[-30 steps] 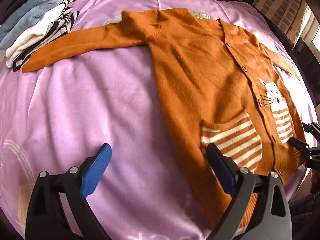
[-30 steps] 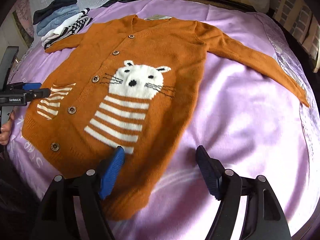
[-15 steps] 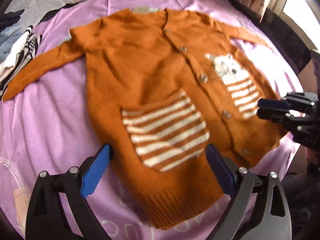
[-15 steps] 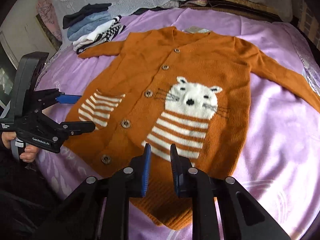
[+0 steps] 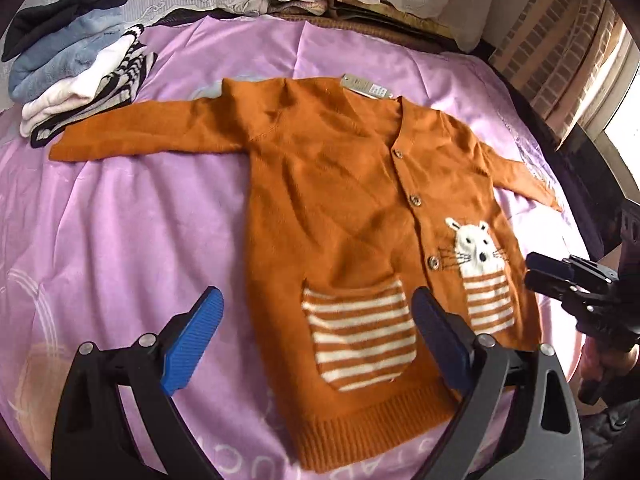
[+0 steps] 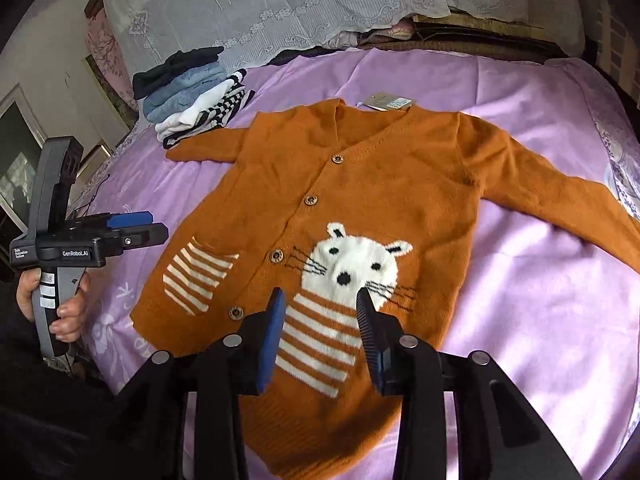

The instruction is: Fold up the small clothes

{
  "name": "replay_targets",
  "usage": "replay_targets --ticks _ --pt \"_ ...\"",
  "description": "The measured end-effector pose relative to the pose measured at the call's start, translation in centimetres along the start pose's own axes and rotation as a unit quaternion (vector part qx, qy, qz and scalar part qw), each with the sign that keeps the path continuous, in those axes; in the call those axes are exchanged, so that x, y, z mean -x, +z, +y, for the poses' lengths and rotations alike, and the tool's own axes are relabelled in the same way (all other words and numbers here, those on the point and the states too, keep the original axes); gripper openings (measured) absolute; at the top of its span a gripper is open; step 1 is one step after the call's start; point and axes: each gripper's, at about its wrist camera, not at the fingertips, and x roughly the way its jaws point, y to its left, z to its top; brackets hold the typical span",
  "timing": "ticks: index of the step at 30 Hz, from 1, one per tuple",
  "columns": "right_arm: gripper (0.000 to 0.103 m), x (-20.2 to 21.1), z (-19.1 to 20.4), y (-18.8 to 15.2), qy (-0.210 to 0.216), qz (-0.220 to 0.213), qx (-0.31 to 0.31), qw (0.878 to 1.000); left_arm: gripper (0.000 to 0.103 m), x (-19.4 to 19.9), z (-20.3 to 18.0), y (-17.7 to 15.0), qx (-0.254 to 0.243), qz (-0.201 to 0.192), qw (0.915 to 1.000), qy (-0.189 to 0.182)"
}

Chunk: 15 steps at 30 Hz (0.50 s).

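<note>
An orange child's cardigan [image 5: 340, 208] with a white cat face and a striped pocket lies flat, face up, on the purple bed cover, both sleeves spread out; it also shows in the right wrist view [image 6: 372, 200]. My left gripper [image 5: 316, 332] is wide open and empty, above the hem by the striped pocket [image 5: 360, 332]. My right gripper [image 6: 320, 320] is partly open and empty, above the striped part under the cat face [image 6: 356, 268]. Each gripper shows in the other's view: the right one [image 5: 560, 280] and the left one [image 6: 120, 232].
A stack of folded clothes [image 5: 68, 64] in black, blue, white and stripes sits at the far left of the bed; it also shows in the right wrist view [image 6: 188, 92]. Lace-covered pillows [image 6: 320, 0] line the far edge. The purple cover [image 5: 120, 220] surrounds the cardigan. A brick wall [image 5: 560, 48] stands at right.
My right gripper was wide open, closed nearly shut, and has opened partway again. Both grippers pulled back and higher, so the whole cardigan shows. The cardigan has not moved.
</note>
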Motion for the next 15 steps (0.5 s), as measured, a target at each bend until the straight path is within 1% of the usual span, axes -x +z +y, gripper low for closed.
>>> replay_targets --ticks 1,3,6,7,8,11,13,15 --pt "0.041 -0.9 0.3 0.5 0.006 0.002 -0.003 1.0 0.092 -0.7 -0.6 0.4 -0.009 0.005 0.9999 -0.006" --pt "0.041 -2.6 0.6 0.9 0.013 0.013 -0.015 1.0 0.092 -2.8 -1.4 0.4 -0.031 0.027 0.9992 0.003" --pt "0.042 -5.0 0.4 0.1 0.001 0.044 -0.035 0.998 0.092 -6.3 -0.9 -0.9 -0.05 0.082 0.995 0.026" --pt "0.042 -5.6 0.0 -0.4 -0.002 0.054 -0.044 0.998 0.093 -6.6 -0.7 -1.3 -0.059 0.084 0.994 0.035" --pt "0.042 -5.6 -0.3 -0.8 -0.001 0.054 -0.05 0.997 0.093 -6.5 -0.5 -1.5 -0.065 0.082 0.9941 0.028" --pt "0.042 -4.8 -0.4 -1.0 -0.008 0.052 -0.063 0.997 0.093 -5.1 1.1 -0.9 -0.046 0.074 0.996 0.015" --pt "0.042 -4.1 -0.4 -0.2 -0.024 0.04 -0.07 0.996 0.093 -4.1 2.4 0.5 -0.021 0.055 0.9983 0.0" --pt "0.042 -3.8 -0.5 1.2 -0.034 0.026 -0.075 0.996 0.093 -3.4 3.1 2.7 -0.009 0.035 0.9992 -0.014"
